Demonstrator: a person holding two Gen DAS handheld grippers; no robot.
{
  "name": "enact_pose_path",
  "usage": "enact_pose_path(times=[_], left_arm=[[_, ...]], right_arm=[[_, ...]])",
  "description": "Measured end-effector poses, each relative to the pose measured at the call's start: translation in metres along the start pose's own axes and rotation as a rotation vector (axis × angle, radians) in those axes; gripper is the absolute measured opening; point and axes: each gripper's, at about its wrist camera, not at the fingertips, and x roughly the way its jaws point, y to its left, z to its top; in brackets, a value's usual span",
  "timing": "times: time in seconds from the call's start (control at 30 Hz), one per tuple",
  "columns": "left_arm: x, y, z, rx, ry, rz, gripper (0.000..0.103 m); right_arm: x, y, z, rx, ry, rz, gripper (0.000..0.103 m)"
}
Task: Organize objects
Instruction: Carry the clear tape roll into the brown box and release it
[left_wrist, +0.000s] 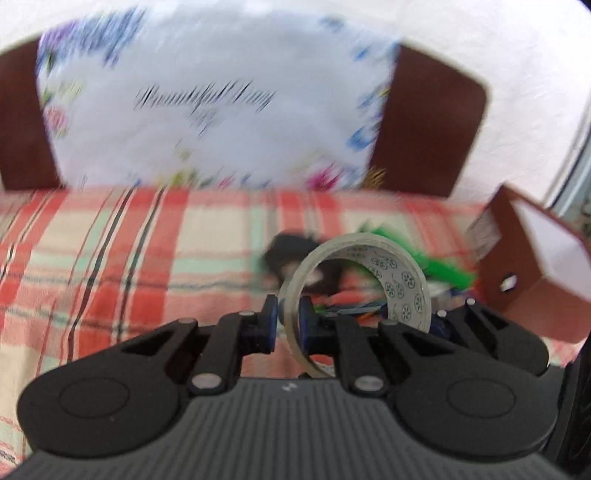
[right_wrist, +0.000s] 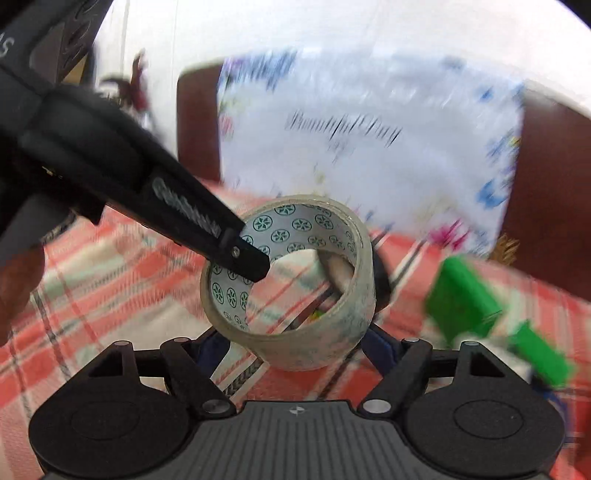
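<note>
The left gripper (left_wrist: 287, 325) pinches the wall of the tape roll (left_wrist: 354, 273), one blue pad inside the ring and one outside, nearly closed on it. The roll is held up in the air above the red checked cloth (left_wrist: 110, 258).

In the right wrist view the same tape roll (right_wrist: 291, 280) sits just in front of the right gripper (right_wrist: 295, 341). Its fingers are spread wide, one on each side of the roll, and I cannot tell if they touch it.

A white flowered pillow (left_wrist: 207, 99) leans on the brown headboard (left_wrist: 432, 122). A blurry green thing (right_wrist: 461, 302) lies on the cloth, and a brown box (left_wrist: 535, 258) stands near.
</note>
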Motion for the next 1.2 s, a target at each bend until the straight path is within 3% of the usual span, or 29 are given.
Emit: enact_pose_path(times=[0.2,0.33,0.47,0.67,0.87,1.0,1.1,1.2], left_arm=[[0.000,-0.112,0.034,0.150,-0.079,-0.160,0.013],[0.048,-0.198,0.036,0.230,-0.087,-0.260,0.013],[0.100,-0.275,0.034,0.282,-0.045,-0.340,0.014],[0.142,-0.300,0.037,0.247,0.025,-0.278,0.014],[0.160,-0.294,0.044,0.212,0.061,-0.260,0.015],[0.127,-0.294,0.049,0.249,0.050,-0.285,0.017],[0.100,-0.290,0.051,0.234,0.031,-0.227,0.023],[0.072,-0.282,0.050,0.235,0.001,-0.144,0.024]], right_arm=[[-0.074,-0.045,0.004,0.012,-0.138,-0.178,0.076],[-0.127,-0.103,-0.009,0.057,-0.161,-0.317,0.076],[-0.165,-0.165,-0.028,0.141,-0.134,-0.416,0.076],[-0.166,-0.229,-0.052,0.270,-0.059,-0.429,0.076],[-0.159,-0.254,-0.063,0.381,-0.054,-0.393,0.080],[-0.162,-0.255,-0.069,0.393,-0.072,-0.442,0.086],[-0.174,-0.255,-0.066,0.373,-0.099,-0.473,0.085],[-0.200,-0.257,-0.063,0.329,-0.195,-0.574,0.085]])
